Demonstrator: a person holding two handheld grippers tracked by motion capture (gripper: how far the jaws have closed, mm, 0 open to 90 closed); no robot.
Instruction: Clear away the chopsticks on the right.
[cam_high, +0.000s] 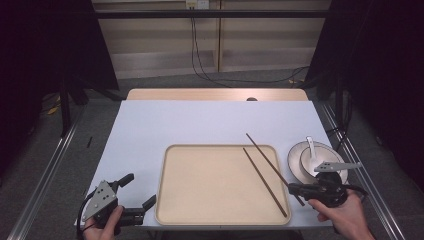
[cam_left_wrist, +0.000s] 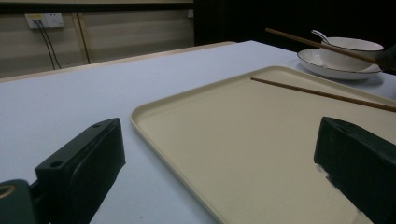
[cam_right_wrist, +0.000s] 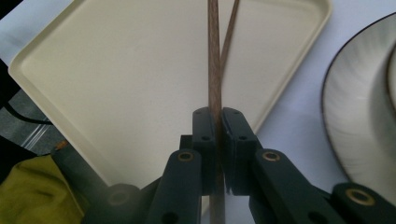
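Two brown chopsticks are in play. One chopstick (cam_high: 265, 181) lies flat inside the beige tray (cam_high: 200, 218), toward its right side. The other chopstick (cam_high: 267, 158) is raised and crosses the tray's right rim, with my right gripper (cam_high: 292, 188) shut on its near end. In the right gripper view the held chopstick (cam_right_wrist: 214, 70) runs straight up from between the closed pads (cam_right_wrist: 218, 114), and the lying chopstick (cam_right_wrist: 229, 32) angles beside it. My left gripper (cam_high: 141, 188) rests open at the tray's left front corner, with nothing between its fingers (cam_left_wrist: 219, 126).
A white bowl (cam_high: 320, 161) with a spoon (cam_high: 310, 146) stands on a dark-rimmed plate (cam_high: 294, 161) right of the tray, just beyond my right hand. The pale blue table top (cam_high: 200, 120) stretches behind the tray. Cables hang at the back wall.
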